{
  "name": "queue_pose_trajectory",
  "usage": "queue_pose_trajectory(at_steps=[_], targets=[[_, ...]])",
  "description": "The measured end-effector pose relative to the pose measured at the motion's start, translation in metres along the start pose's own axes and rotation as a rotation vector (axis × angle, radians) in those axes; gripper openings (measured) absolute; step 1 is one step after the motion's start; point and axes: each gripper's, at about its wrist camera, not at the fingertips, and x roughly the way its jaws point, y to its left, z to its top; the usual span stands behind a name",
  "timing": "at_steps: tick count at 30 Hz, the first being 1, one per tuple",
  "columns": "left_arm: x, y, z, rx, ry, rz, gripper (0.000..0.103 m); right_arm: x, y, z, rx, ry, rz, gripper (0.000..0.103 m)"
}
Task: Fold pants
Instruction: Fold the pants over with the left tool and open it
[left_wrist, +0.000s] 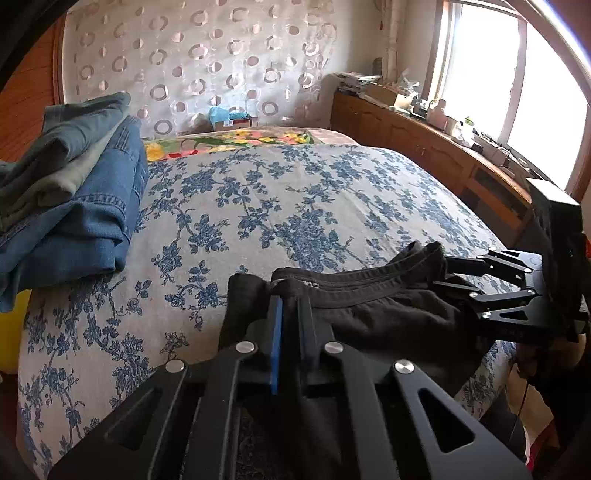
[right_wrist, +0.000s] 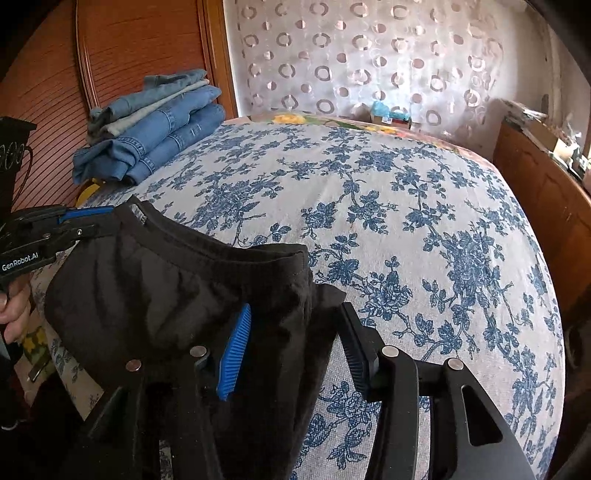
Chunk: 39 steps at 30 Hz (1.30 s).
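Left gripper (left_wrist: 291, 306) pinching the waistband of the black pants (left_wrist: 388, 314), at the near edge of the bed (left_wrist: 295, 192). Right gripper (right_wrist: 295, 339) spread, fabric between pads, not clamped. Soft, light, floppy: grip the thick waistband hem at both ends.

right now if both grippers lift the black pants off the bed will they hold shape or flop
Probably flop: the black pants already sag and gather into soft folds between the left gripper and right gripper. Likely light, thin cloth. The right jaws stand apart around the waistband, so that side may slip out.
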Motion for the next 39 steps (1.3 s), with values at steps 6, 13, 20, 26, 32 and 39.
queue_pose_trajectory(at_steps=[6,13,20,26,32,39], targets=[[-0.024,-0.004,0.012,-0.004,-0.094,-0.013,0.008,-0.001,0.000,-0.002,0.000,-0.004,0.000,0.051],[-0.011,-0.001,0.021,0.008,-0.067,0.043,0.008,-0.001,0.000,-0.002,0.001,-0.006,-0.001,0.051],[-0.012,-0.003,0.015,0.017,-0.051,0.060,0.008,-0.001,0.000,-0.002,0.001,-0.007,-0.001,0.051],[-0.012,-0.008,0.012,0.030,-0.036,0.065,0.020,-0.002,0.001,-0.002,0.006,-0.004,-0.002,0.051],[-0.015,-0.010,0.010,0.028,-0.044,0.045,0.043,-0.001,0.001,-0.001,0.007,-0.005,-0.002,0.051],[-0.017,-0.007,0.007,0.017,-0.047,0.038,0.075,-0.001,0.001,-0.002,0.007,-0.006,-0.002,0.051]])
